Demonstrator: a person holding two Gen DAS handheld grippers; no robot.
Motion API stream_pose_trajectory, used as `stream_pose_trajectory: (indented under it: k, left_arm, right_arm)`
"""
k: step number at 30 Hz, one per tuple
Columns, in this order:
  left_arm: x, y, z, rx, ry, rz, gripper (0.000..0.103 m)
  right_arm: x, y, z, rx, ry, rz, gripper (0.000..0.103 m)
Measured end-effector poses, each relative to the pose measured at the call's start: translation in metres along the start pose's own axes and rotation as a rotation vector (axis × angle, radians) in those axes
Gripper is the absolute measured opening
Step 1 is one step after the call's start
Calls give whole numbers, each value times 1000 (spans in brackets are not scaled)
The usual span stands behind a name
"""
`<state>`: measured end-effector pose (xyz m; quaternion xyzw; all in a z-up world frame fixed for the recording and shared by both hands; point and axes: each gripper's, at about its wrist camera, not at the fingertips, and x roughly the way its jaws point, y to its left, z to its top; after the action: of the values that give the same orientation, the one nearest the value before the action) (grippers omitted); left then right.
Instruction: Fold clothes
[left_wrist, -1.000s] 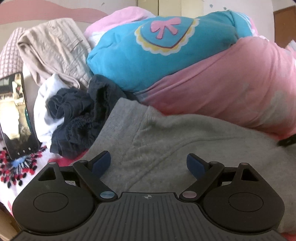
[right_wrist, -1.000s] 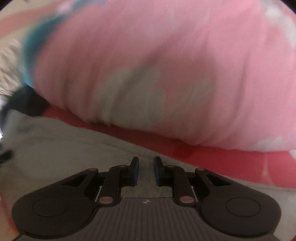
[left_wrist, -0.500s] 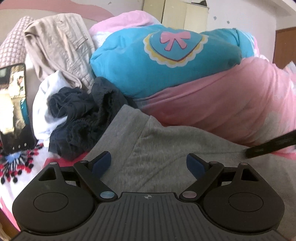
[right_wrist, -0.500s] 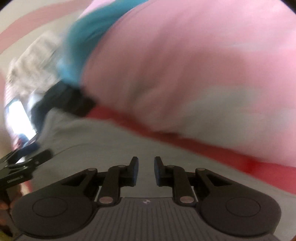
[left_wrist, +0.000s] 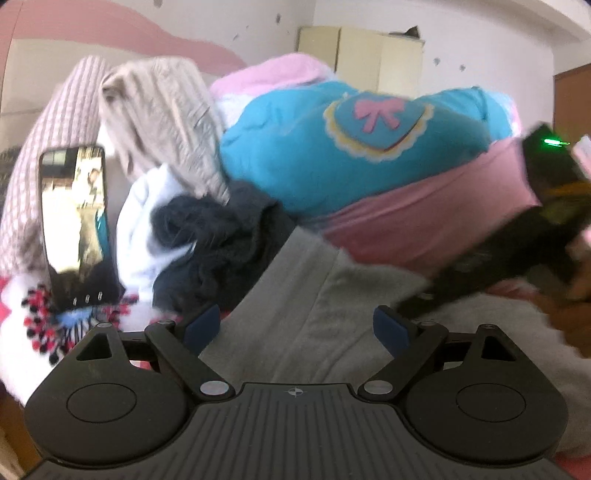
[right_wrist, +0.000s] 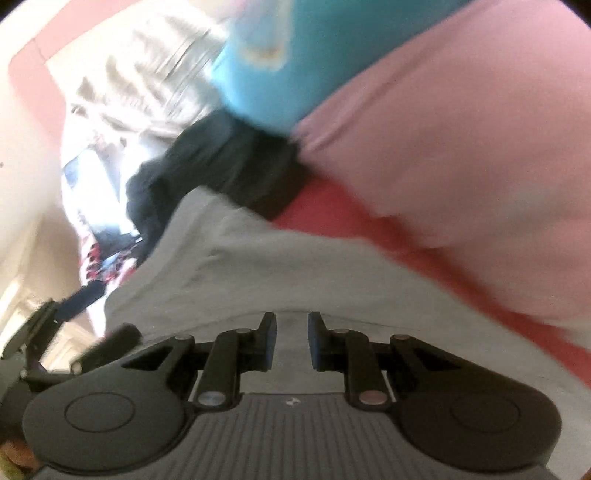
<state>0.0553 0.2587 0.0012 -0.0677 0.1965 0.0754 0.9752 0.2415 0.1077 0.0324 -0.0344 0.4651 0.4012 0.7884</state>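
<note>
A grey garment (left_wrist: 317, 302) lies flat on the bed; it also shows in the right wrist view (right_wrist: 258, 273). My left gripper (left_wrist: 297, 328) is wide open just above its near part, with nothing between the fingers. My right gripper (right_wrist: 291, 339) hovers over the grey garment with a narrow gap between its fingers and nothing in it. The right gripper's body (left_wrist: 517, 236) shows blurred at the right of the left wrist view, with a green light. The left gripper (right_wrist: 66, 321) shows at the lower left of the right wrist view.
A pile lies behind the grey garment: a blue and pink quilt (left_wrist: 354, 155), a dark garment (left_wrist: 218, 240), a white one (left_wrist: 147, 221) and beige trousers (left_wrist: 162, 118). A phone (left_wrist: 74, 221) leans at the left. A red sheet (right_wrist: 332, 206) lies under the clothes.
My right gripper has swung left and come far into the left wrist view. The left gripper has lifted and tilted up a little. Both keep the same finger opening.
</note>
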Motion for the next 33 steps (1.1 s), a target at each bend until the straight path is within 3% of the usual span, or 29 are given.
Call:
stream_pose_trajectory:
  k: [3, 5, 11, 14, 20, 22, 27, 30, 33]
  left_arm:
    - [7, 7, -6, -16, 47, 43, 91]
    - [11, 17, -8, -71, 71, 29, 91]
    - [15, 33, -14, -134, 83, -14, 91]
    - [16, 34, -15, -144, 88, -20, 91]
    - [20, 33, -12, -159, 100, -17, 92]
    - [16, 32, -10, -152, 92, -10, 92]
    - [-8, 26, -2, -125, 22, 34, 92]
    - [-25, 23, 5, -100, -29, 57, 92]
    - [-31, 12, 13, -73, -50, 27, 92]
  right_arm:
    - [46, 13, 23, -9, -32, -25, 19]
    - [57, 12, 34, 41, -60, -46, 19]
    - [10, 16, 20, 59, -78, 28, 20]
    - [7, 22, 24, 70, -82, 75, 20]
    - [74, 10, 47, 234, -60, 89, 21]
    - [60, 3, 43, 287, -82, 123, 21]
    - [-29, -9, 18, 327, -210, 157, 21]
    - [-97, -10, -17, 342, -298, 214, 22]
    - [-153, -5, -63, 353, -375, 245, 22]
